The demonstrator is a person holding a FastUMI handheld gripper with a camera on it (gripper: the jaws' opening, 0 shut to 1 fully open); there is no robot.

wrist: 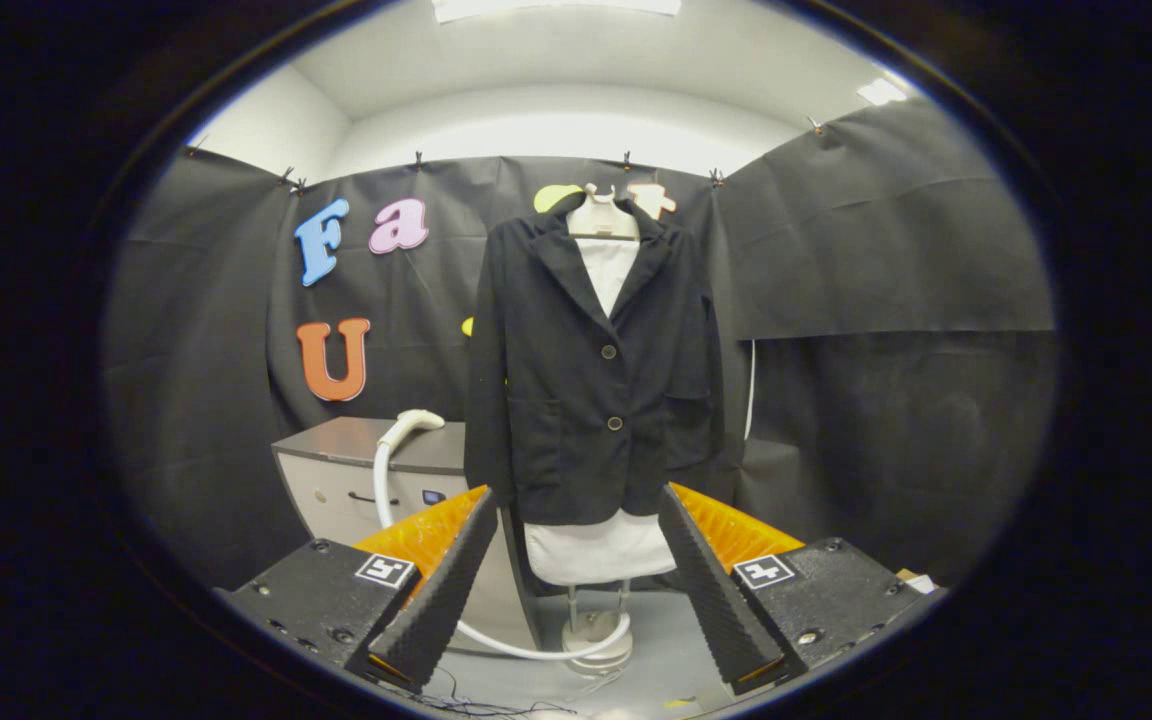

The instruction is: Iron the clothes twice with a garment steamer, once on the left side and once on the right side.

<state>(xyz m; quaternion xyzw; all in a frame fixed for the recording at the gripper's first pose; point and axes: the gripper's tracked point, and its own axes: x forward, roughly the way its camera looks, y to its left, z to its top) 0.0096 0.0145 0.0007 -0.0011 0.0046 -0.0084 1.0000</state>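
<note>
Black jacket (591, 370) hangs buttoned on a white mannequin (601, 545), straight ahead of the gripper (576, 545) and beyond its fingers; the mannequin's white hem shows below the jacket, on a pole with a round base (596, 640) on the floor. Steamer head (414, 420), white, rests upright just left of the jacket, above a grey cabinet (356, 470); its white hose (496, 640) runs down the cabinet front and curls across the floor to the base. Nothing stands between the fingers and the jacket. Gripper spread wide, both ridged black fingers (446, 590) apart, holding and touching nothing; the jacket hem and mannequin appear in the gap between them. Thin dark wires (496, 705) lie on the floor near the fingers.
</note>
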